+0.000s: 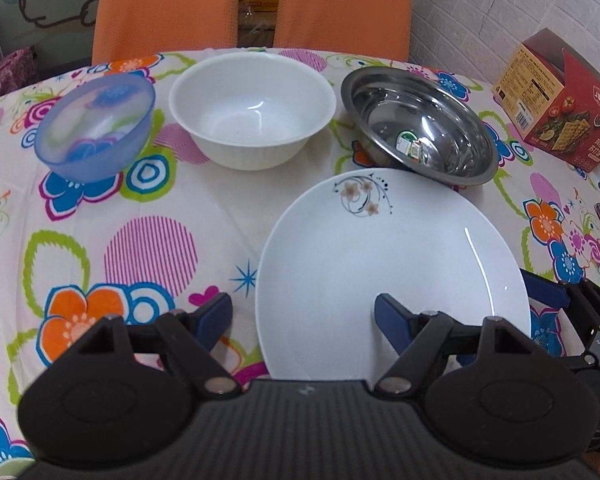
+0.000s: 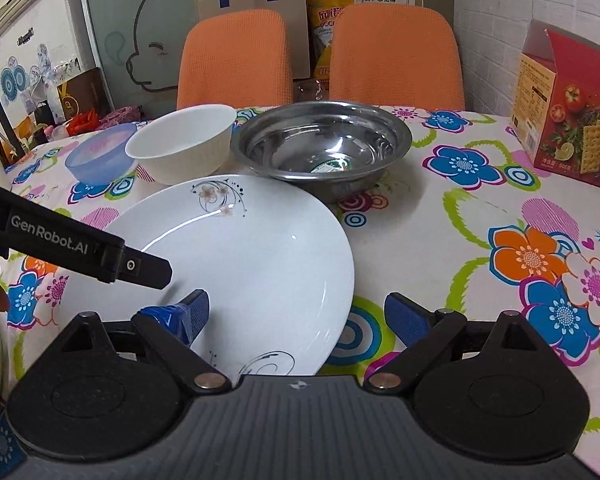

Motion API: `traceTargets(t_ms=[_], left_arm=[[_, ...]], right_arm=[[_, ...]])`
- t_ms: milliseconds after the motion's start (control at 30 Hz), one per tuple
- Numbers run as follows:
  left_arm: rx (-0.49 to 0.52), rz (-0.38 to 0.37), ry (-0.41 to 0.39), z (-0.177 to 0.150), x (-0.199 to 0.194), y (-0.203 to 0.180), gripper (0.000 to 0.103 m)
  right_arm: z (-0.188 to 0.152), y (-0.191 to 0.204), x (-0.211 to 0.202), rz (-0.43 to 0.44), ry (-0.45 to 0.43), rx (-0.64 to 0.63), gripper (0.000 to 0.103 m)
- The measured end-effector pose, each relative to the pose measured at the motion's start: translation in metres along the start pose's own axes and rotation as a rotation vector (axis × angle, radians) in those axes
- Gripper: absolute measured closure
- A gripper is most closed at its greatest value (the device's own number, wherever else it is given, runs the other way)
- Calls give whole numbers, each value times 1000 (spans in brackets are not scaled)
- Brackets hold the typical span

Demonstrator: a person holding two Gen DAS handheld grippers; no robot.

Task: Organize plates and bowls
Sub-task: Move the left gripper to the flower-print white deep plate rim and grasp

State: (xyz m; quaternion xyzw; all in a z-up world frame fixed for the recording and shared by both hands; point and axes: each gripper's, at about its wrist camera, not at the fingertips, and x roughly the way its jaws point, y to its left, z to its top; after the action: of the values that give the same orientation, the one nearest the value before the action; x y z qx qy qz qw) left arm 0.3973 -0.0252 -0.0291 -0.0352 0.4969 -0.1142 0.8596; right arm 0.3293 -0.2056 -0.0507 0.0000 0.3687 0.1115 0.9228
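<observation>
Inspection of the left hand-held gripper (image 1: pixel 303 312) finds its blue-padded fingers (image 1: pixel 214 314) spread wide apart and clamped on nothing. We note one finger over the flowered cloth of the surface (image 1: pixel 148 248) and the other over the near part of the white plate (image 1: pixel 392 256); we cannot tell whether that finger touches the plate. The tool points level across the surface toward the far bowls.

The right hand-held gripper (image 2: pixel 296 314) is likewise wide open and empty. Its left finger (image 2: pixel 194 312) sits over the plate (image 2: pixel 252 264) and its right finger stands over the cloth just past the plate's right rim, so the rim lies between the two. In the right wrist view we see the black body of the left tool reaching in from the left above the plate, and in the left wrist view a blue finger of the right tool shows at the plate's right edge.

The plate, marked with a small floral print, lies flat on the surface nearest both tools. Behind it we record three bowls in a row: a translucent blue bowl (image 1: pixel 96 128) at left, a white bowl (image 1: pixel 252 112) in the middle, and a steel bowl (image 1: pixel 420 124) at right. The steel bowl sits tilted, and its near side appears to meet the plate's far rim. The blue and white bowls stand close together in the right wrist view. A red cracker box (image 1: pixel 556 100) stands at the far right, apart from the dishes. Two orange chairs (image 2: pixel 236 60) stand behind the surface.
</observation>
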Motion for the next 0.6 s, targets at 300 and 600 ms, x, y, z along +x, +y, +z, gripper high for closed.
traceTargets(t_ms=[300,600], left_arm=[[-30,12,-26,4,0,10,25],[-31,-51,-15,1,-3,9,32]], right_arm=[[-1,9,1,3,-13,-28,20],[-3,17,2,32,-12,-55,20]])
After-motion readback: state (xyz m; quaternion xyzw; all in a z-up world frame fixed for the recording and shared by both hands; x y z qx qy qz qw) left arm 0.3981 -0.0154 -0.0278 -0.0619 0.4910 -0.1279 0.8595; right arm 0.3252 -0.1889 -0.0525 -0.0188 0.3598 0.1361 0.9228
